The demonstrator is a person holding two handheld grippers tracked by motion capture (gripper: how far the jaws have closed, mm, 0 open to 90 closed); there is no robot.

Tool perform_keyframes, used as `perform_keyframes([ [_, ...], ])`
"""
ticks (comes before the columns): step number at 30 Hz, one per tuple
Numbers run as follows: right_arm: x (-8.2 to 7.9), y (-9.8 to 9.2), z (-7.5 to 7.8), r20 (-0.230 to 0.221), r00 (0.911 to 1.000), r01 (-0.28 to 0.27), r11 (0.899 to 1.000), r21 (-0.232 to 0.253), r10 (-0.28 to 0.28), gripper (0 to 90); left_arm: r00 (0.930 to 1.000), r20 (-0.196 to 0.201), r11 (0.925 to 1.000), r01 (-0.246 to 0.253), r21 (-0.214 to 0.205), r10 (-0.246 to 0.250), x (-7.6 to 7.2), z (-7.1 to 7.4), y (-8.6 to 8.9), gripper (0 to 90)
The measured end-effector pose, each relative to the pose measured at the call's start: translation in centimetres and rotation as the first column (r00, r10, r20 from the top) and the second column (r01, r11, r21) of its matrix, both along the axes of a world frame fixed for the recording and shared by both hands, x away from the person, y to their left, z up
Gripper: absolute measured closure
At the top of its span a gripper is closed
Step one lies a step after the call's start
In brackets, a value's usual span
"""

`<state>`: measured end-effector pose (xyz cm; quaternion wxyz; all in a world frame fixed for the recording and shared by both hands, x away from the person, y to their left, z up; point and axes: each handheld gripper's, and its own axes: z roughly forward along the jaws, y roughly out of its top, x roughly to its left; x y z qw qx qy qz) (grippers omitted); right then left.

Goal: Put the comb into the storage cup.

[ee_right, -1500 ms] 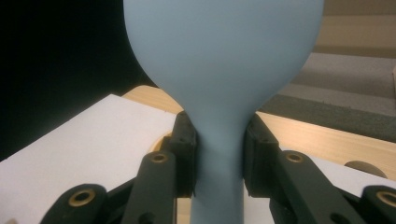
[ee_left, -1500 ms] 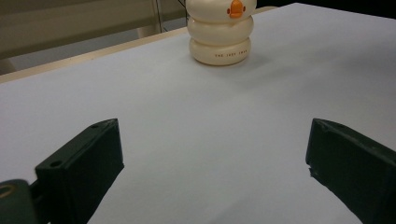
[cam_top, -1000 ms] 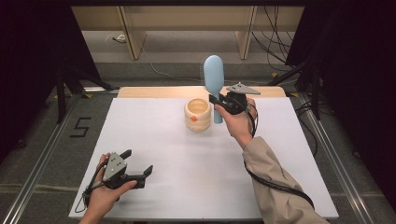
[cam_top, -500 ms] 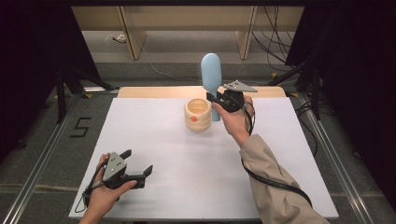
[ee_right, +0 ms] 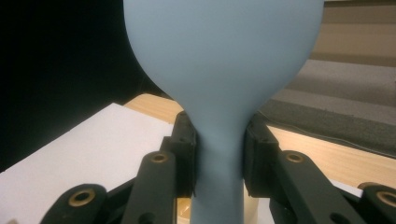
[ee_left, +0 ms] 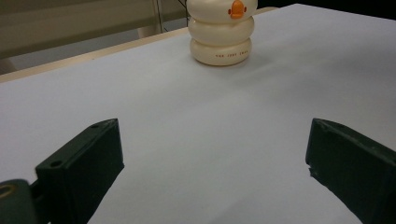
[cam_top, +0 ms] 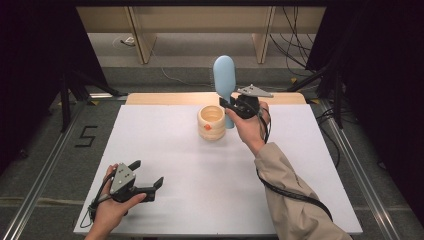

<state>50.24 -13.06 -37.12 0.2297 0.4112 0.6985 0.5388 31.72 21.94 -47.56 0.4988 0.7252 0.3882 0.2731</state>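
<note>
While its jaws clamp the narrow neck of a pale blue spatula (ee_right: 219, 154), the right gripper (cam_top: 235, 106) holds the tool upright, broad blade rising above the hand and handle end dropping just beside a cream ribbed cup (cam_top: 212, 122) on the white table (cam_top: 210, 185). Well apart, the left gripper (cam_top: 148, 176) rests near the table's front edge, jaws spread wide on nothing, with the cup straight ahead of it.
</note>
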Motion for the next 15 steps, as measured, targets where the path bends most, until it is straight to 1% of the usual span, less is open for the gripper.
perform_keyframes([
  [15,0.30,0.33,0.16,0.003,1.0000,0.003,1.000,0.003,-0.003,70.2,1.0000,0.000,1.0000,-0.001,0.000,0.001,0.01,0.00,0.03,3.6],
])
